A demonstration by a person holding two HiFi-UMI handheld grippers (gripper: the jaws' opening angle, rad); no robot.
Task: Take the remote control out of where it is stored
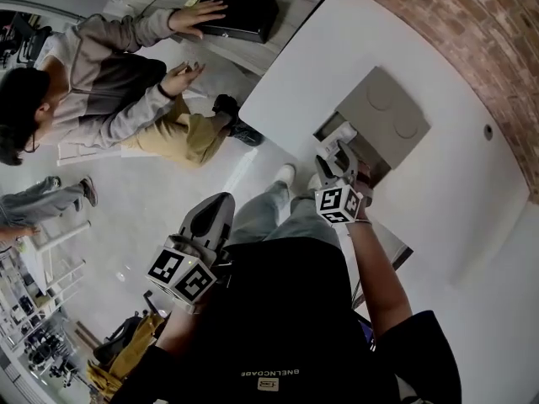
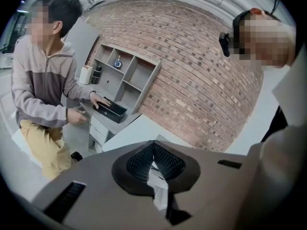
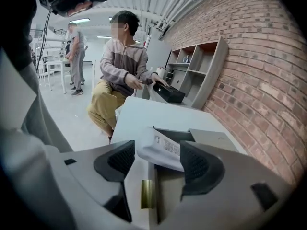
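Right gripper (image 3: 156,153) jaws stand wide apart, with the white remote control (image 3: 162,146) between them, not squeezed yet. The remote pokes out of the grey box (image 3: 211,136) on the counter (image 3: 144,111). It looks light, hard and smooth, so grab its long sides. Left gripper (image 2: 153,145) jaws are closed on nothing.

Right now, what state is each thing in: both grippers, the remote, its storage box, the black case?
remote: tilted, one end sticking out of the storage box.
storage box: open on the side facing the right gripper.
right gripper: open, jaws either side of the remote, not clamped.
left gripper: shut, nothing between its jaws.
black case: a seated person's hand rests on it.
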